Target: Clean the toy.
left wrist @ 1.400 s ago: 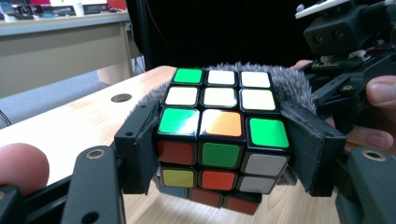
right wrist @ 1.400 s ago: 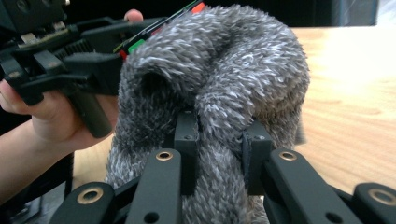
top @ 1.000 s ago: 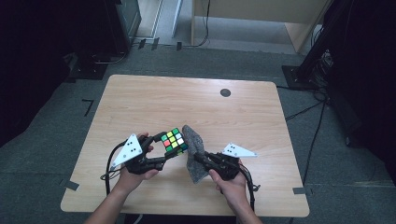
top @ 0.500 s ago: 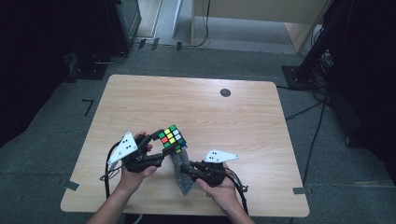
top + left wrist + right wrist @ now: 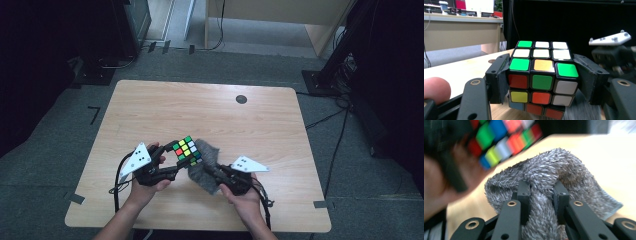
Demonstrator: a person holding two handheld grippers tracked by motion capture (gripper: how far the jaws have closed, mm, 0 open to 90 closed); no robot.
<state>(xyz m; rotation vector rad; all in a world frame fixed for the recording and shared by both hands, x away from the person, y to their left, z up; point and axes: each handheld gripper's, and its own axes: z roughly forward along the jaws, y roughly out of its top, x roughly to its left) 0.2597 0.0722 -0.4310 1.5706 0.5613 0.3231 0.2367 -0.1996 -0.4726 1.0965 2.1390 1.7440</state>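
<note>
A: Two tools at work, both clamped. Left tool [image 5: 541, 82] squeezing the puzzle cube [image 5: 541, 77] by two opposite faces, lifted just off the tabletop [image 5: 210, 110] near its front edge. Right tool [image 5: 541, 195] pinched on a bunched fold of the grey cloth [image 5: 554, 170].

B: Handling of each?

A: Cube: probably light, rigid, slick plastic stickers; layers likely to twist under a skewed grip, so best taken flat across opposite faces, as here. Cloth: soft, fluffy, limp; any gathered fold good enough, but apt to sag and drag.

B: Changed from a second ago?

A: In the high view, cloth [image 5: 207, 167] then standing up to the right of the cube, clear of it; now swung in low, pressed against the underside of the cube [image 5: 187, 151]. Right hand [image 5: 247, 200] shifted left. Left hand [image 5: 142, 187] hardly moved.
</note>
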